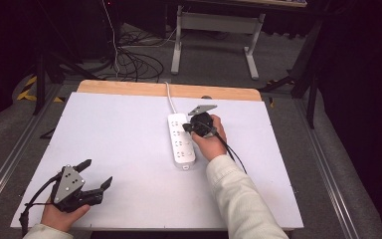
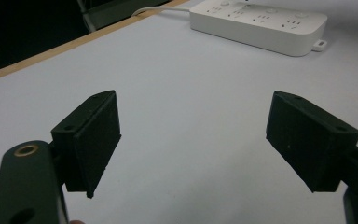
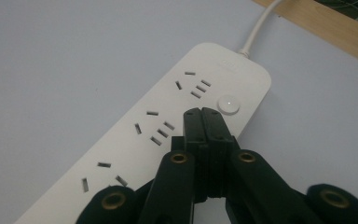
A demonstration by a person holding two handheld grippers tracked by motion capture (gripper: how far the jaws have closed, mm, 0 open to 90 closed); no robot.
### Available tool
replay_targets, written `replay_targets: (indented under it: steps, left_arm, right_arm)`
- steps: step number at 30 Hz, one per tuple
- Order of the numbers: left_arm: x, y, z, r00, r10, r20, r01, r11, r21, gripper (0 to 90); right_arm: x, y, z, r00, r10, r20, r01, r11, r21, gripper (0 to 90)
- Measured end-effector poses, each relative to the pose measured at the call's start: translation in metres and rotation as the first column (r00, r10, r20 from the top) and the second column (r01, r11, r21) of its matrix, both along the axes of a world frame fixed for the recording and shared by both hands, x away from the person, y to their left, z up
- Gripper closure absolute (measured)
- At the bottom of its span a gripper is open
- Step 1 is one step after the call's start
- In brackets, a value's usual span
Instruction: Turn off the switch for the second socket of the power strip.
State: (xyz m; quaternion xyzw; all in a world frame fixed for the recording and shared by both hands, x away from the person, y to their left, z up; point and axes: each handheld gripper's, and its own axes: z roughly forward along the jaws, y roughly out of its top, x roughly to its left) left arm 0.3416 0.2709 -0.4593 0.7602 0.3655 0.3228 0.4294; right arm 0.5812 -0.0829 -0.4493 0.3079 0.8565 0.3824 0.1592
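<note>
On a white table (image 1: 104,149), a rigid, light power strip (image 1: 180,139) is approached by closed right tongs (image 3: 201,112) near its button (image 3: 228,104); left tongs (image 1: 95,174) are held apart.

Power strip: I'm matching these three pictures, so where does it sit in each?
High view: power strip mid-table, lengthwise, beside the right gripper.
Left gripper view: top right, far beyond the open jaws.
Right gripper view: diagonal through the centre, under the shut jaws.
Shared landmark: its white cord running to the table's wooden edge.
</note>
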Motion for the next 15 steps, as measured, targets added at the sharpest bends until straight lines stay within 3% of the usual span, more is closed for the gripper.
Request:
replay_targets:
  steps: [6,15]
  left_arm:
    - [-0.0003,0.0,-0.0002,1.0,0.002,0.001,-0.002,1.0,0.0,18.2]
    - [-0.0005,-0.0002,-0.0002,1.0,0.001,0.002,-0.001,1.0,0.002,18.2]
  right_arm:
    - [0.0012,0.0019,-0.0044,0.9997,-0.001,-0.023,0.001,1.0,0.002,90.0]
    - [0.0007,0.0039,-0.0058,0.9999,-0.001,-0.015,0.001,1.0,-0.01,90.0]
